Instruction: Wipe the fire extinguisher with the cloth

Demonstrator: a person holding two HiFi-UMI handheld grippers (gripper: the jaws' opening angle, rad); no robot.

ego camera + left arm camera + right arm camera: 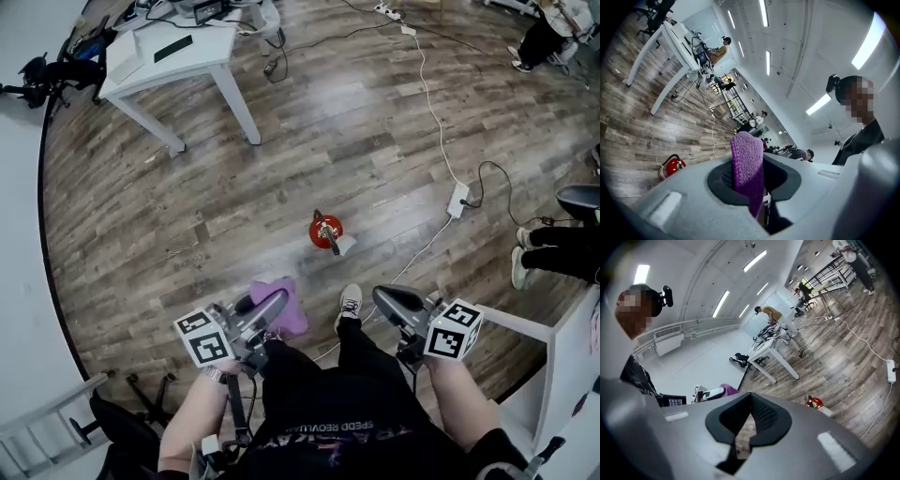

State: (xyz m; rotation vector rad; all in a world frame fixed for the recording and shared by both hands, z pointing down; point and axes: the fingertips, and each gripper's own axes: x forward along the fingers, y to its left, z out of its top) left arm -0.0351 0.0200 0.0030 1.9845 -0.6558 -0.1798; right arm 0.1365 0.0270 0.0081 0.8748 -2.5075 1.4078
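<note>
On open floor [281, 159] — fire extinguisher [325, 232], table [169, 56] well apart

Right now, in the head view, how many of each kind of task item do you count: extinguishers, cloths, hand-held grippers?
fire extinguisher: 1
cloth: 1
hand-held gripper: 2, left hand-held gripper and right hand-held gripper
Total: 4
</note>
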